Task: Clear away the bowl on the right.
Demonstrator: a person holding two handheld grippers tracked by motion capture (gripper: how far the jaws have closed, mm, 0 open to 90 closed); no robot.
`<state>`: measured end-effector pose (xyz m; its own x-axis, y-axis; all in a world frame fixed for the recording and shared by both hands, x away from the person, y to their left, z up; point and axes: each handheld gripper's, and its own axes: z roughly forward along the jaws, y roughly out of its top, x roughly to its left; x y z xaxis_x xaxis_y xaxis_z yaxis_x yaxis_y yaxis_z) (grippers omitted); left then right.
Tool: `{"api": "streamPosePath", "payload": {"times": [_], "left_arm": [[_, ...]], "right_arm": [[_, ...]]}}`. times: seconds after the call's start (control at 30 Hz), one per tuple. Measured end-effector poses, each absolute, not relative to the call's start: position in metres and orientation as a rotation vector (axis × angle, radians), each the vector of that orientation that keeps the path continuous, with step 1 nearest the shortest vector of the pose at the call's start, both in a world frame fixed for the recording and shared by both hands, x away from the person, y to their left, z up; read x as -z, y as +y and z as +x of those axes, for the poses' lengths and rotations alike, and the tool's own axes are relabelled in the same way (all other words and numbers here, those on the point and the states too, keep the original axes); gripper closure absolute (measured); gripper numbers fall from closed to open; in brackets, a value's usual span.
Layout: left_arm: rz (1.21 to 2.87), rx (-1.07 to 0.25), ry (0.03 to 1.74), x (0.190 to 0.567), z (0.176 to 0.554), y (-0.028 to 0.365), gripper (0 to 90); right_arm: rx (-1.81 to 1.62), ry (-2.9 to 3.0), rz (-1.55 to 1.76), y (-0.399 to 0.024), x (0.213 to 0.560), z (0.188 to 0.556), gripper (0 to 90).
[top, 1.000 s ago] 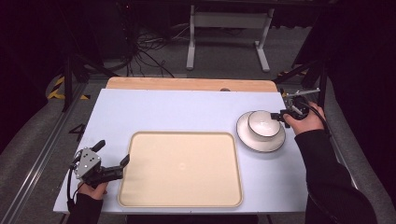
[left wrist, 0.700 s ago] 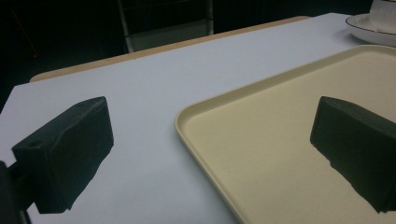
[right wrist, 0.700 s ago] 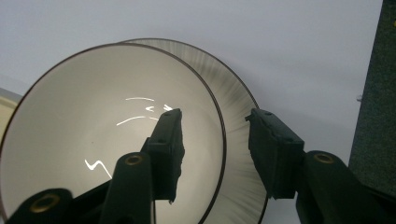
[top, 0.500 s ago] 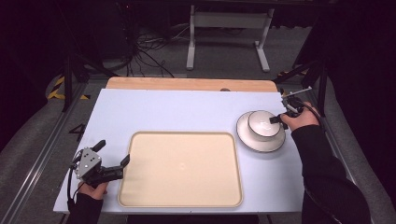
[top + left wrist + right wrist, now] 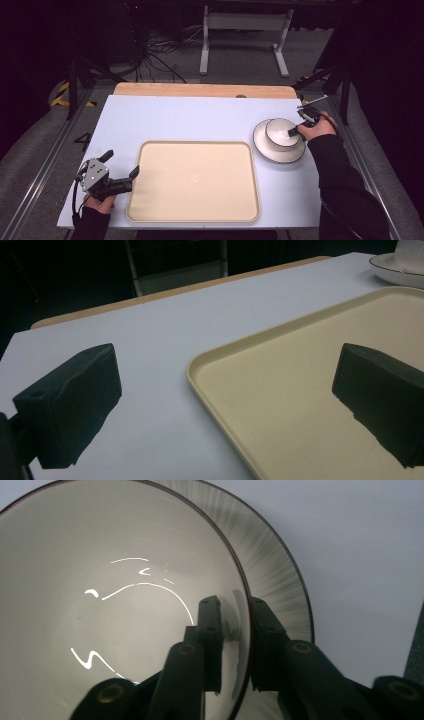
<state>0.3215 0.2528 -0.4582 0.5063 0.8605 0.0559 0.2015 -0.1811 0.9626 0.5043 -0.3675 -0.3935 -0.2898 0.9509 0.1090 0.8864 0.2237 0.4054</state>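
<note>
A white bowl (image 5: 279,131) with a dark rim stands on a white plate (image 5: 265,149) at the right of the table. My right gripper (image 5: 293,132) reaches in from the right; its jaws have just been closing. In the right gripper view, one jaw is inside the bowl (image 5: 125,605) and the other outside over the plate (image 5: 280,565), so the right gripper (image 5: 234,607) pinches the bowl's rim. A cream tray (image 5: 195,180) lies empty at the front centre. My left gripper (image 5: 121,163) rests open at the tray's left edge; the left gripper (image 5: 227,400) straddles the tray (image 5: 300,390) rim.
The pale table top (image 5: 190,120) has a wooden strip (image 5: 200,90) along its far edge. Behind it are a metal stand (image 5: 245,30) and cables on the dark floor. The plate (image 5: 395,267) sits at the far right in the left gripper view.
My right gripper has dropped a little onto the bowl's near-right rim and its jaws have come together on it. The left hand and gripper have stayed put.
</note>
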Motion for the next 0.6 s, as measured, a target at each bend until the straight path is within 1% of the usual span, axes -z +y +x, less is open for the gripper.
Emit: {"api": "streamPosePath", "payload": {"times": [0.17, 0.6], "left_arm": [[1.681, -0.768, 0.913, 0.4581, 0.3214, 0.2529, 0.1], [1.682, -0.769, 0.912, 0.4581, 0.3216, 0.2528, 0.1]], "right_arm": [[-0.611, 2.304, 1.83, -0.3666, 0.3901, 0.5046, 83.1], [-0.618, 2.271, 1.897, -0.363, 0.3839, 0.5009, 83.2]]}}
